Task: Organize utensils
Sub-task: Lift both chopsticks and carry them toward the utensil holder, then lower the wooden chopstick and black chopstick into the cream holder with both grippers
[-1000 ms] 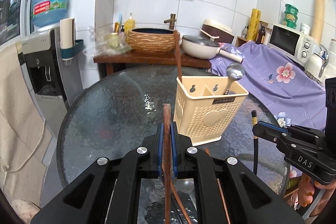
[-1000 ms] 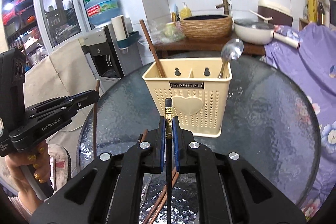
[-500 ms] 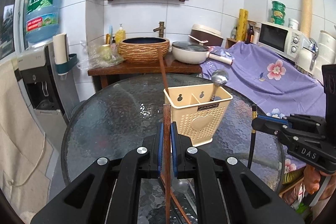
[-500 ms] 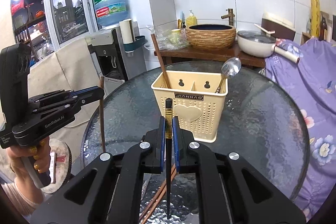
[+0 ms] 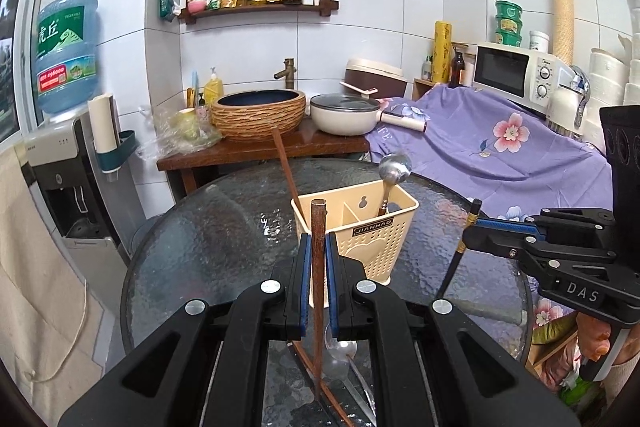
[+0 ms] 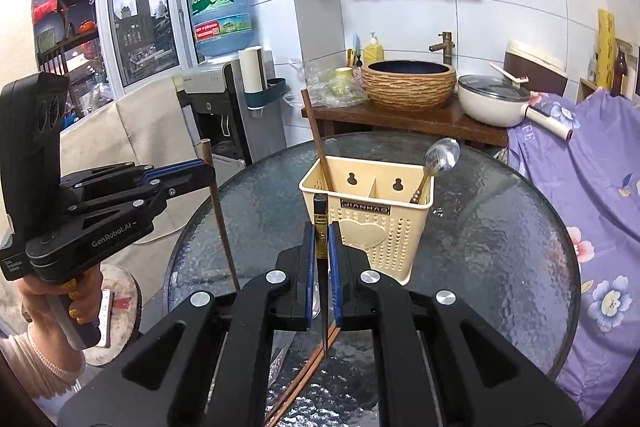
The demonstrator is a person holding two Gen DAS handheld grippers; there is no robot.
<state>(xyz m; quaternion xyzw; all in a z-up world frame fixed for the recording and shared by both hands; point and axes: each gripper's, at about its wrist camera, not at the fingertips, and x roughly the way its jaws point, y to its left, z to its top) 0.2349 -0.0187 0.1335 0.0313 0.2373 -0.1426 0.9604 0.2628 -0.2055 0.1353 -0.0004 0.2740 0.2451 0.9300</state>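
The left gripper (image 5: 315,291) is clamped on a brown chopstick (image 5: 318,267) standing upright at lower centre of its view, and the right gripper (image 6: 321,279) pinches a black chopstick (image 6: 320,227) with a gold band the same way. The cream utensil basket (image 5: 372,247) sits mid-frame on the round glass table (image 5: 200,247), holding a leaning brown chopstick (image 5: 286,167) in its left compartment and a metal spoon (image 5: 394,169) in its right.

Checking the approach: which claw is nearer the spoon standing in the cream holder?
Right. The right claw, gripping a black chopstick, is beside the holder on the spoon side. The left claw, gripping a brown chopstick, is off the opposite side.
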